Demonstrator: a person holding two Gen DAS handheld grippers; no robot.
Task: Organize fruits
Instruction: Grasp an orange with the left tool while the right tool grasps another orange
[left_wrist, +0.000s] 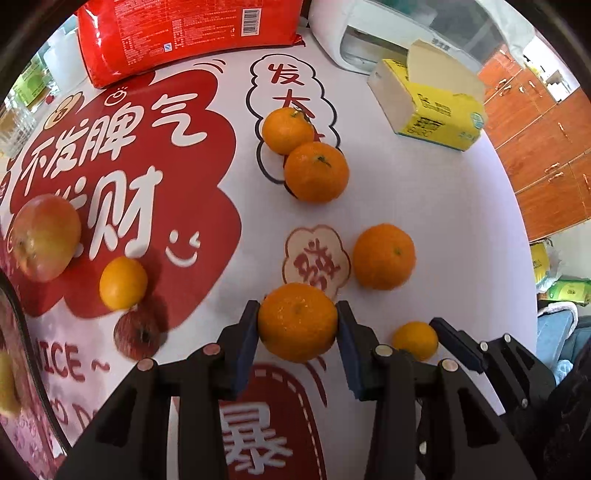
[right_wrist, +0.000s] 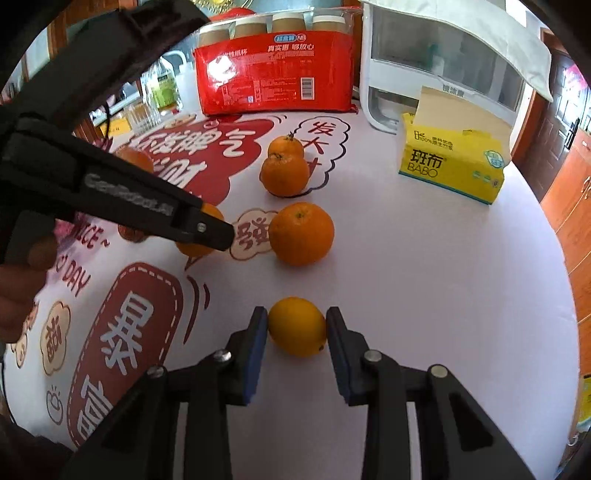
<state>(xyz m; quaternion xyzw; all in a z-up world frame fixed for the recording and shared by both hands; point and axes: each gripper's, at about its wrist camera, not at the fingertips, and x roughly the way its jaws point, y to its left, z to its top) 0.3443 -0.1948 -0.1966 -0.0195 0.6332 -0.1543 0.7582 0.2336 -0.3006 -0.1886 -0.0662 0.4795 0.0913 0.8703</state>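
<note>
Fruit on the table (left_wrist: 424, 206), as I read it from my two wrist views.

- Left gripper (left_wrist: 297, 325): I have both pads pressed against a large orange (left_wrist: 297, 322), lower centre of the left view.
- Right gripper (right_wrist: 297, 326): its pads sit on either side of a small yellow-orange citrus (right_wrist: 297, 326), lower centre of the right view; I cannot tell whether they press it.
- Lone orange (left_wrist: 384, 256): right of centre in the left view.
- Two oranges touching (left_wrist: 316, 171): above centre.
- Large red-yellow apple (left_wrist: 46, 238): left edge.
- Small yellow citrus (left_wrist: 123, 283): just below the apple, with a small dark-red apple (left_wrist: 137, 334) just beside it.
- Red package (left_wrist: 192, 33): top of frame.
- Yellow tissue box (left_wrist: 430, 103): upper right.
</note>
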